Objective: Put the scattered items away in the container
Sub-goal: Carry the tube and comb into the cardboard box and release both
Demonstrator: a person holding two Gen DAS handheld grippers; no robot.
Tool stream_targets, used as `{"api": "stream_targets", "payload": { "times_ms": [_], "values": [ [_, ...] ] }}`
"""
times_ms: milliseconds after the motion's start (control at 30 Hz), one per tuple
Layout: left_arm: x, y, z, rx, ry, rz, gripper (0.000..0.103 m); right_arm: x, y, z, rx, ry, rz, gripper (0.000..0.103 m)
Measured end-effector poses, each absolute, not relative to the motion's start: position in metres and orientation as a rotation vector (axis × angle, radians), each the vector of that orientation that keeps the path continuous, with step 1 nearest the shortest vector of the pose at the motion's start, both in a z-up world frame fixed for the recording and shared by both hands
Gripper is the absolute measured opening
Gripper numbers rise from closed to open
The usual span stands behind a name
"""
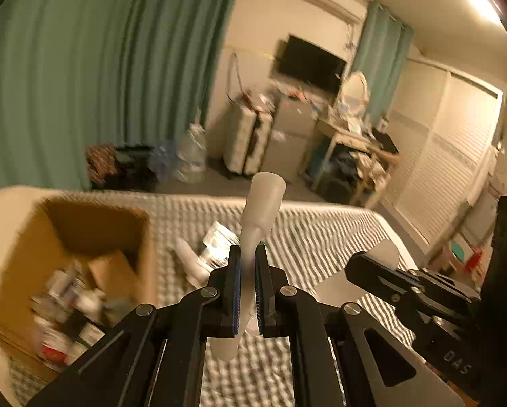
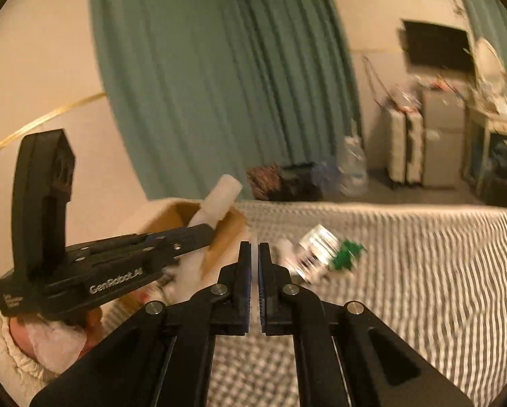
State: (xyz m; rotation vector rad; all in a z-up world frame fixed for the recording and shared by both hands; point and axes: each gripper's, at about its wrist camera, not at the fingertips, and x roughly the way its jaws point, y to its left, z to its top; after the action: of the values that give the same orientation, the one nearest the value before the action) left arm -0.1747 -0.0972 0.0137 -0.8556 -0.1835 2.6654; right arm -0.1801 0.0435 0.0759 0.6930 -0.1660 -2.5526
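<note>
Left gripper [image 1: 246, 254]: jaws clamped on a translucent white squeeze tube [image 1: 262, 203], which stands nearly upright between the blue-edged pads, its wide cap end toward 12 o'clock and its lower end showing below the fingers.

Right gripper [image 2: 253, 251]: jaws almost fully together, with only a thin pale sliver in the slit between the pads. In the left wrist view a second white tube [image 1: 385, 252] protrudes beyond the right gripper's tips at 3 o'clock, so it appears pinched on that tube by its flat end; the grip itself is blurred.

Container: an open cardboard box [image 1: 141, 247] sits on the striped bedspread [image 1: 321, 234] at 9 o'clock of the left gripper, already holding a jumble of small items.

Items loose on the bedspread: a black-and-white printed packet [image 2: 316, 251] with a green piece [image 2: 346, 256] just beside it, at 1 o'clock of the right gripper, and another white tube [image 1: 190, 259] lying near the box.

A hand in a quilted pale sleeve [image 2: 2, 349] holds the left gripper.
</note>
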Motion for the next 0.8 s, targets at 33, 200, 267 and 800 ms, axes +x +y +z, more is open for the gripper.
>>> {"api": "stream_targets", "payload": {
  "times_ms": [33,200,267,800],
  "values": [
    [-0.175,-0.105,0.018,-0.851,-0.177,2.688,0.006,-0.182,0.030,0.088,0.662,-0.148,-2.534,0.003],
    [-0.186,-0.166,0.020,-0.911,-0.179,2.805,0.006,-0.202,-0.034,0.112,0.595,-0.125,-2.426,0.003],
    [-0.191,-0.187,0.004,-0.981,-0.158,2.842,0.006,-0.218,-0.065,0.105,0.631,-0.118,-2.377,0.003],
    [-0.208,-0.244,-0.091,-1.211,-0.085,2.875,0.073,-0.257,-0.141,0.043,0.674,0.023,-2.439,0.088]
  ]
}}
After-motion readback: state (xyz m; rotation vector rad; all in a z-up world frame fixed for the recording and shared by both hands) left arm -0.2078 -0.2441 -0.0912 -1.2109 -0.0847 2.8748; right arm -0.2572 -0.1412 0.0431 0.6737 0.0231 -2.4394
